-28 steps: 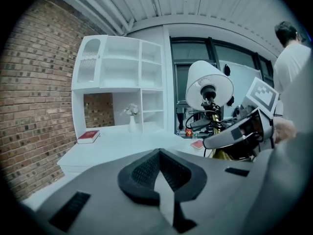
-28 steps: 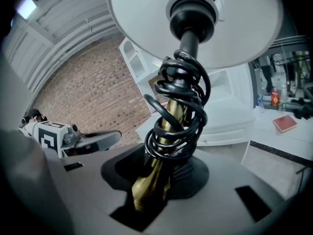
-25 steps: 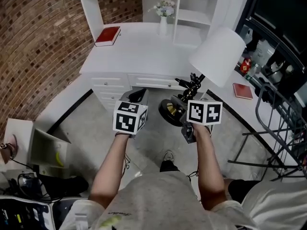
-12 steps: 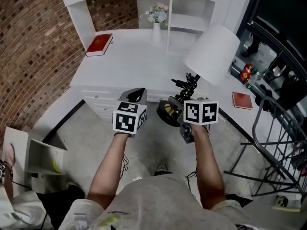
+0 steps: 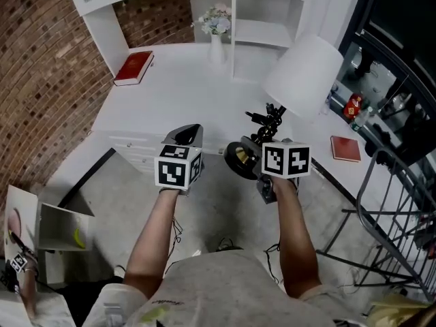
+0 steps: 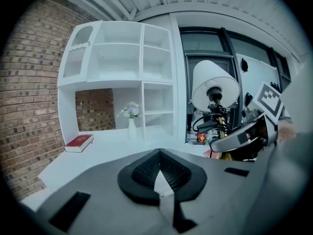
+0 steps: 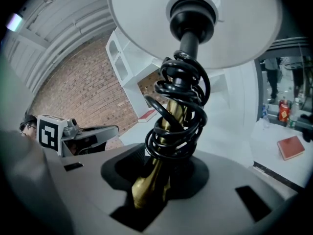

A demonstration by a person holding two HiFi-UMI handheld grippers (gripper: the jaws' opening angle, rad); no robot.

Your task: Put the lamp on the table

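**Desk:** What does the head view give you?

**Operator:** I'm carrying the lamp [image 5: 270, 123] tilted, in the air in front of the white table [image 5: 170, 104] and not yet on it. My right gripper [image 5: 263, 157] has it low down, so the shade [image 5: 304, 73] leans out over the table's right end and the dark round base [image 5: 240, 159] faces back toward me. My left gripper [image 5: 190, 133] hangs near the base, apart from it. A red book [image 5: 133, 67] lies at the table's far left and a vase [image 5: 217, 41] stands at the back. The white top between them and me shows bare, and I'd judge that's where the base goes.

**Desk:** And the left gripper view?

**Operator:** Its jaws are pressed together tip to tip with nothing between them. It looks across the table at the shelves [image 6: 122, 58], with the lamp off to its right. I read it as a spare hand, placed to steady the base once I bring it upright.

**Desk:** Right gripper view?

**Operator:** The jaws are clamped on the brass stem [image 7: 152, 179], just under the black cord [image 7: 179, 115] coiled round it. The shade fills the top of that view. A hold this close to the base makes sense, since the heavy end sits by my hand. The brass looks slick and the shade hangs far out, so I'd expect the lamp could pivot in the jaws as I right it.
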